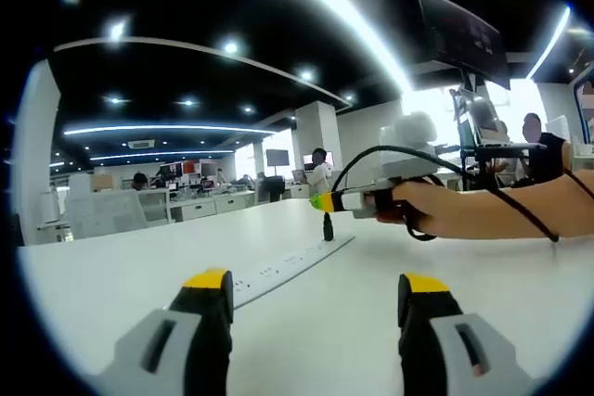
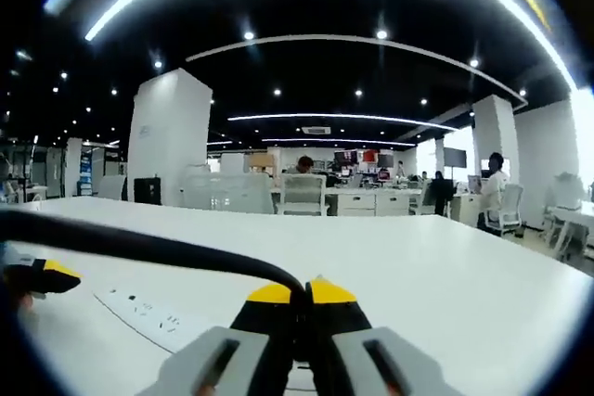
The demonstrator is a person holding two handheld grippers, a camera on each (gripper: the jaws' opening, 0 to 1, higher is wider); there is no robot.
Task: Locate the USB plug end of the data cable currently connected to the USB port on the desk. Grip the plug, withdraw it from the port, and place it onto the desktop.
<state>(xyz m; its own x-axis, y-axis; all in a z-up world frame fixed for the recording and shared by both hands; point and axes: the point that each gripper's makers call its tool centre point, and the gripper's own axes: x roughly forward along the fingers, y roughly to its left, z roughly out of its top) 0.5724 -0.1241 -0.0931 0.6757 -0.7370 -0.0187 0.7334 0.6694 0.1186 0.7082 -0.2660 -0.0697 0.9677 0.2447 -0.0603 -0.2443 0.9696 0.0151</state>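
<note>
step: looks like the plug is already out of the port and hanging in the air, so only the put-down is left, I reckon

right hand-held gripper (image 2: 303, 296): jaws pinched shut on the black data cable (image 2: 139, 246), just behind the plug by the look of it

USB plug (image 1: 328, 227): dangles just above the white power strip (image 1: 288, 266), tip pointing down, mid-desk

left hand-held gripper (image 1: 316, 299): jaws wide apart, nothing in them, hovering low over the desk (image 1: 111, 294) at the near edge

next move: lower the right one to bare desk beside the strip, then let go, keeping the plug off the sockets
</note>
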